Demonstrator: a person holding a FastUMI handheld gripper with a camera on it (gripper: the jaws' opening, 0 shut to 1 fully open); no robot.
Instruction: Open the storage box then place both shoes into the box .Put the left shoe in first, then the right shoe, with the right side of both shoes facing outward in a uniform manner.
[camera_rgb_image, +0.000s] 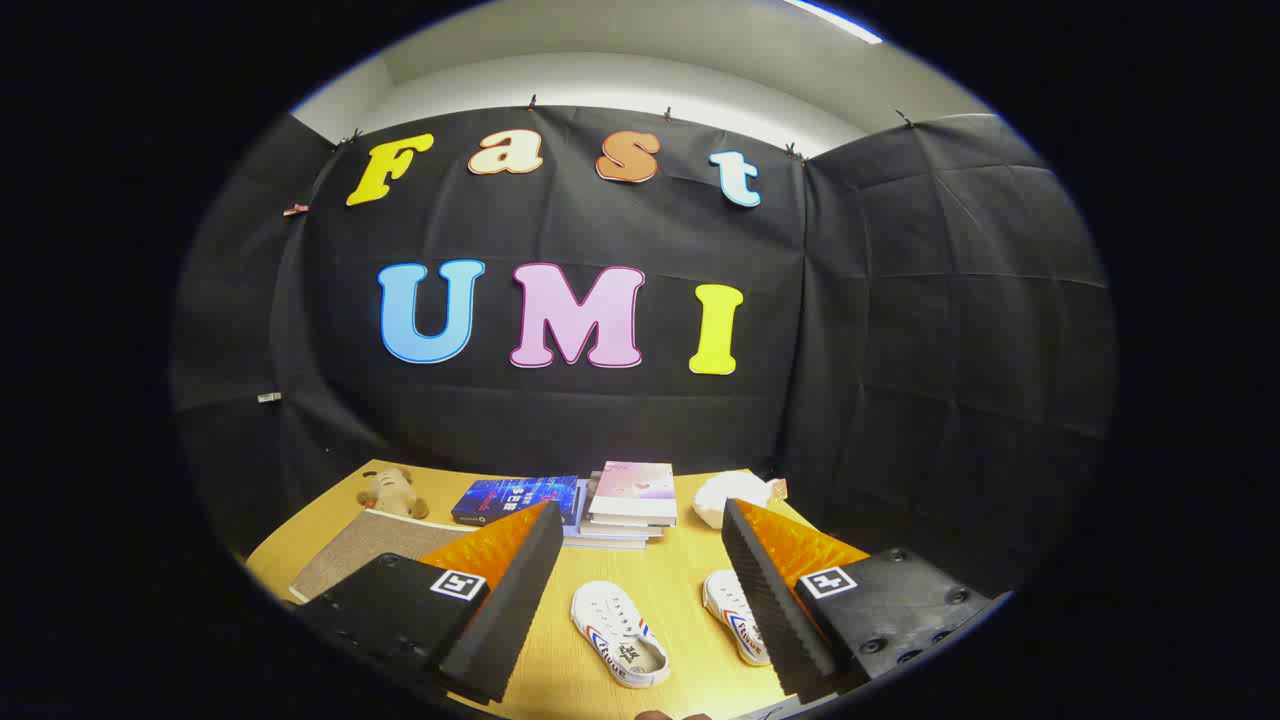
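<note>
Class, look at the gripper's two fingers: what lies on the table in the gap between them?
In the gripper view, the open gripper has one white shoe lying between its fingers on the wooden table; the second shoe lies beside the right-hand finger.

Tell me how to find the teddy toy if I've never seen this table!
Start at the wooden table and look past the open gripper and the two white shoes to the far edge, by the black cloth wall. Left of the blue book, beside a flat grey board, sits the small stuffed toy. It is the only brown, furry thing there.
</note>
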